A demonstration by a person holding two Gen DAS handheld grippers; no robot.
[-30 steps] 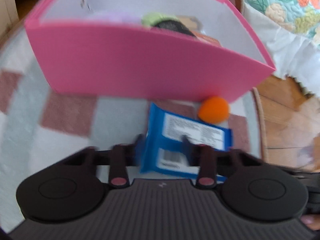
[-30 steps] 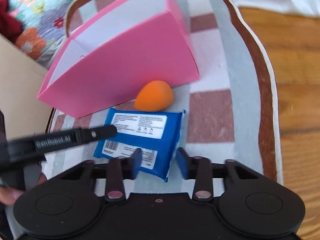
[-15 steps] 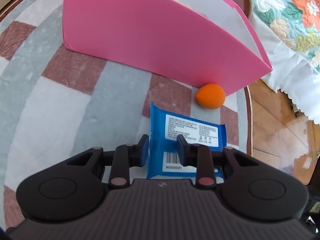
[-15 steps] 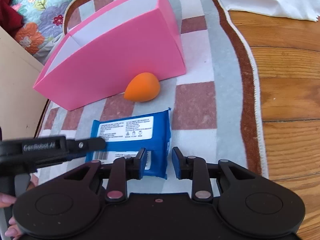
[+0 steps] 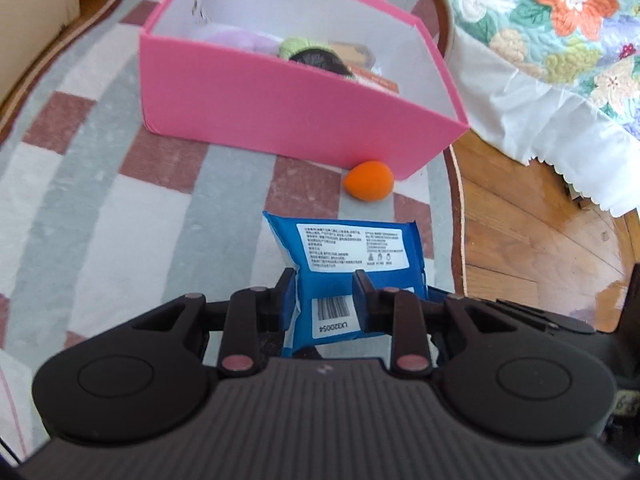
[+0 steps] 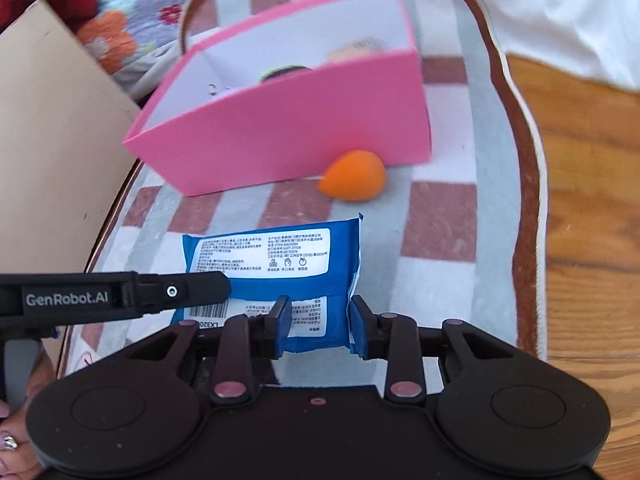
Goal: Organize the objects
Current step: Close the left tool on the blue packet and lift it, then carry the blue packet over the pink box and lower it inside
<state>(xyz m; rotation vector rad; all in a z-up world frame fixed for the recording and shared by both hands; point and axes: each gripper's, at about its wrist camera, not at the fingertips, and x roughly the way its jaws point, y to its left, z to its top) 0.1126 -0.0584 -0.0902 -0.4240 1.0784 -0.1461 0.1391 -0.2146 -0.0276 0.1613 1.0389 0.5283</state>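
Nearest: left tongs [image 5: 324,294] pinch the barcode end of the blue wipes packet [image 5: 352,256], pads pressed into the wrapper, so a narrow grip on it. Right tongs [image 6: 318,326] straddle the opposite end of the same blue wipes packet [image 6: 280,264]; their jaws are opening, the packet sits between them, and the right pad shows a thin gap to the wrapper. The packet sits above the checked rug [image 5: 100,208], label side up.

Risks, as judged:
- With the right tongs letting go, one end-pinch carries the soft packet. It may sag, pivot or slip out.
- A drooping free end could catch the near wall of the pink box [image 5: 280,120] on the way over.
- The orange makeup sponge [image 5: 370,180] lies touching the foot of that wall; a low pass could knock it toward the rug edge and wooden floor [image 5: 520,240].

View differences:
- Left wrist view looks into the box: a lilac soft item, a green-and-black item and an orange-edged carton already inside.
- Right wrist view shows one left finger [image 6: 192,288] from the side, fingers of the person's hand [image 6: 16,432] at the lower left, and a tan panel [image 6: 52,184] beside the rug. Box contents are mostly hidden there.
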